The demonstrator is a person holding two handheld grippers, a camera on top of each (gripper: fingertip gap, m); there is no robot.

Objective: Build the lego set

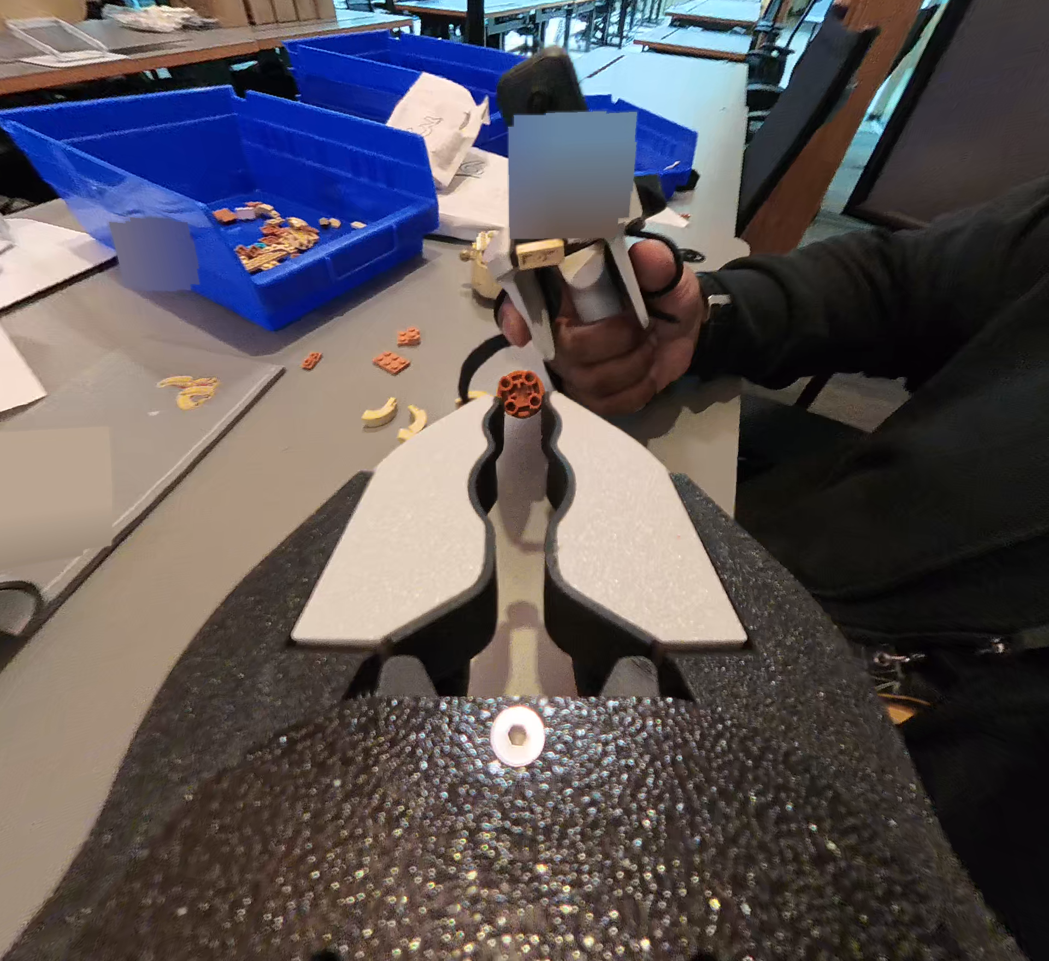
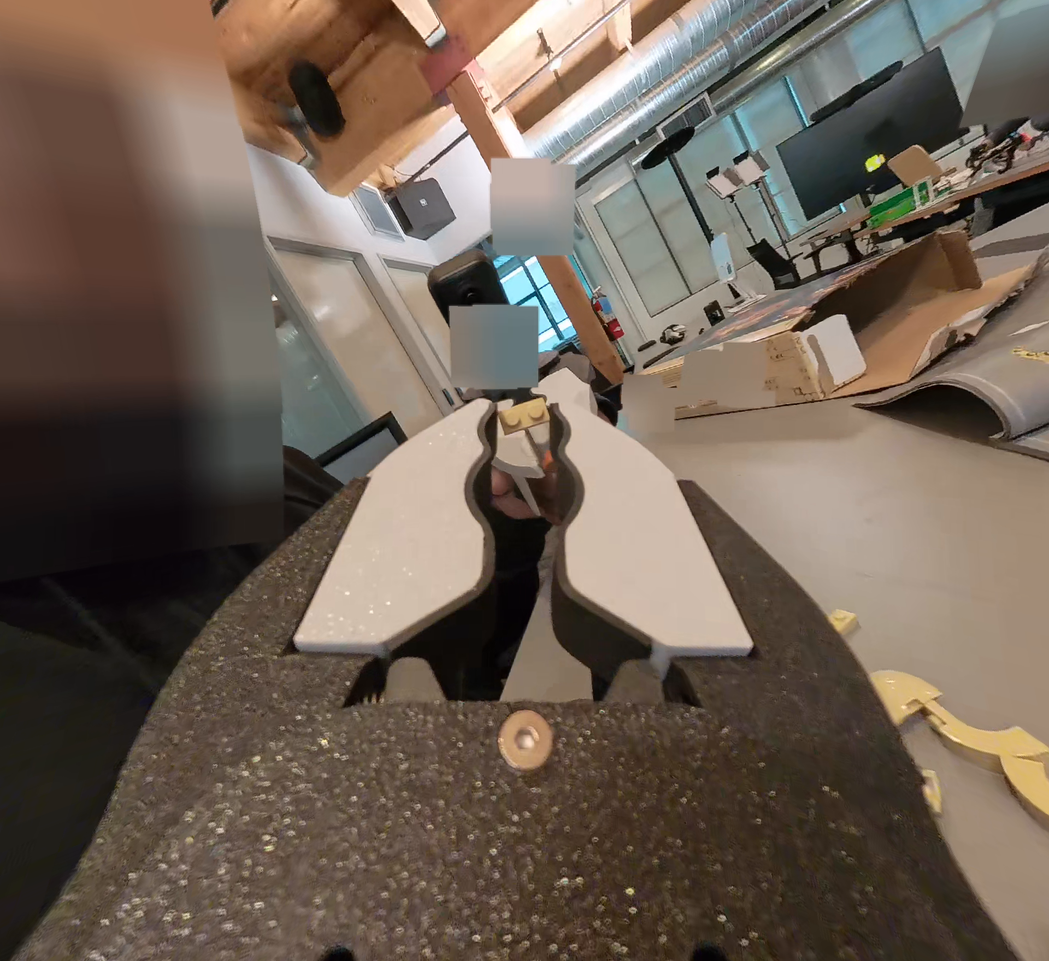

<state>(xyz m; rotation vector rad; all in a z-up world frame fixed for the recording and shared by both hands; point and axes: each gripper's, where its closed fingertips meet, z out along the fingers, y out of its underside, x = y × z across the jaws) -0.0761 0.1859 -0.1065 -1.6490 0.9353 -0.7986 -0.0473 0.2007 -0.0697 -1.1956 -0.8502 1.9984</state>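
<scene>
My left gripper [image 1: 520, 401] is shut on a small round brown lego piece [image 1: 520, 392], held at its fingertips above the grey table [image 1: 284, 479]. My right gripper [image 2: 525, 420] is shut on a small tan two-stud lego plate [image 2: 525, 417]. In the left wrist view the right gripper [image 1: 542, 255] faces me, held up in a person's hand [image 1: 619, 349], with the tan plate [image 1: 540, 254] at its tips. In the right wrist view the left gripper [image 2: 525, 471] shows beyond the tan plate, partly hidden.
A blue bin [image 1: 238, 207] at the left holds several brown and tan lego pieces [image 1: 278, 241]. Loose brown plates [image 1: 391, 362] and tan curved pieces [image 1: 379, 412] lie on the table. A second blue bin [image 1: 397, 65] stands behind. Tan curved pieces [image 2: 965, 752] and torn cardboard [image 2: 908, 298] lie at the right. Left tips to right tips: about 5 centimetres.
</scene>
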